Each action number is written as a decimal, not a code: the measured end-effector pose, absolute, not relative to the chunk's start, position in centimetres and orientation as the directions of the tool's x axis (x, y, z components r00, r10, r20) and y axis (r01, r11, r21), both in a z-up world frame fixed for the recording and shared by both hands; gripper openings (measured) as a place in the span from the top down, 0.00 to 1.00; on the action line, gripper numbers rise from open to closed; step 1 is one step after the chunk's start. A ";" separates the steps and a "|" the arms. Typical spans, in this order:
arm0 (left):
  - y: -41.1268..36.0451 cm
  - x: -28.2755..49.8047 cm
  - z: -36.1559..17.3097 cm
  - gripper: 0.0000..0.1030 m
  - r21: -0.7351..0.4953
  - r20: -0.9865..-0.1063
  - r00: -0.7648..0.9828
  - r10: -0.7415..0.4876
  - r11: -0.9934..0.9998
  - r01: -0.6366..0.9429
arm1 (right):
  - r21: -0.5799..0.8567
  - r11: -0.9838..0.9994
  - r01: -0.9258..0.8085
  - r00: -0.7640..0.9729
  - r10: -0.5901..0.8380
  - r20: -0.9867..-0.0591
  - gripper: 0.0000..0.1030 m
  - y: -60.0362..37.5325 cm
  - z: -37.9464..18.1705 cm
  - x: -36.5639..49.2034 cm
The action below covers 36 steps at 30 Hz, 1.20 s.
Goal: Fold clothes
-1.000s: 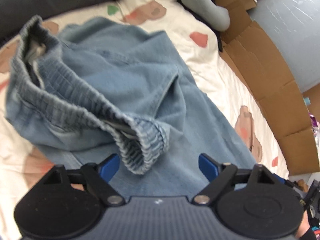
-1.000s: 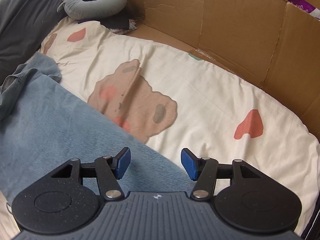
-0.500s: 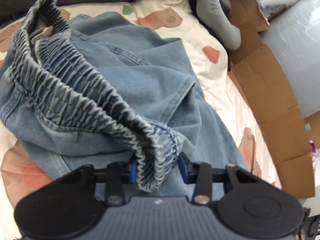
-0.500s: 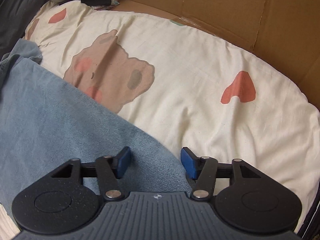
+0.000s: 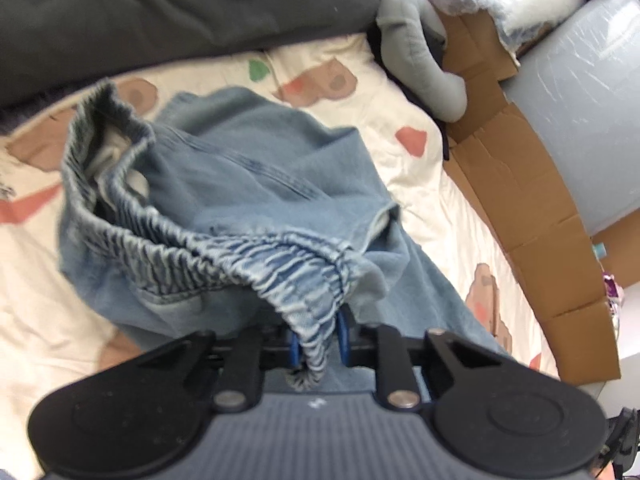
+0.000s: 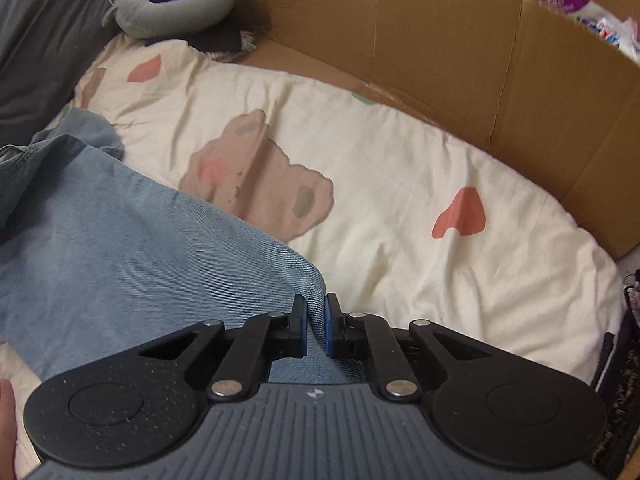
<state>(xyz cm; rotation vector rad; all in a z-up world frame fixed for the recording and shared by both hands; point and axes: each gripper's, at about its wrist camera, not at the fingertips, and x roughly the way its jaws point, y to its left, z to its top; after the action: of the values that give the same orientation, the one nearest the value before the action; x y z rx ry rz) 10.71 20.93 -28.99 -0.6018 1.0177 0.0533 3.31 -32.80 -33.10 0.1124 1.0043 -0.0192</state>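
Left claw (image 5: 318, 340) had just been closing, and its blue pads were clamped on the gathered elastic waistband (image 5: 256, 256) of a pair of light blue denim trousers (image 5: 256, 176), the bunched band pinched between them and spilling out below. Gripping there made sense, in my judgement, because the thick band gives a firm edge that will not slip, and it fixes one end of the garment. Right claw (image 6: 316, 322) had likewise just been closing and was pressed together on a thin fold of the denim leg (image 6: 132, 240), at the cloth's edge where it met the sheet. The trousers lay rumpled on a bed with a cream bedsheet (image 6: 380, 168) printed with bears and hearts; the waist end stood lifted and open while the leg ran flat toward the right claw. Holding both ends at once probably served to stretch the garment straight before a fold. A brown cardboard wall (image 6: 440, 40) bordered the bed on one side, and a grey neck pillow (image 6: 172, 8) rested near a dark blanket (image 5: 180, 12) at the far end, well apart from the trousers.
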 end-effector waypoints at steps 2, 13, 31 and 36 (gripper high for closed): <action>22.1 10.2 -28.0 0.85 -0.441 -0.814 0.537 -0.222 0.837 -0.324 | 0.082 0.995 0.061 0.549 0.035 -0.835 0.95 -32.3 -31.9 2.5; 27.1 6.8 -24.5 0.86 -0.398 -0.835 0.522 -0.174 0.846 -0.354 | 0.083 0.997 0.003 0.556 0.067 -0.829 0.96 -29.9 -27.2 -4.1; 31.7 -0.4 -23.5 0.86 -0.287 -0.891 0.450 -0.053 0.834 -0.471 | 0.127 0.990 -0.053 0.391 0.138 -0.910 0.96 -28.6 -26.8 -11.3; 33.2 -2.6 -24.3 0.86 -0.242 -0.912 0.410 -0.011 0.822 -0.516 | 0.158 0.985 -0.074 0.341 0.174 -0.924 0.95 -28.2 -27.0 -12.5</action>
<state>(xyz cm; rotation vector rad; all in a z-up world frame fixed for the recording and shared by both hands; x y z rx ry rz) -2.59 33.20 -24.33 -0.5433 1.1142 0.3381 -12.49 -28.16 -27.00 0.0931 1.2127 0.1614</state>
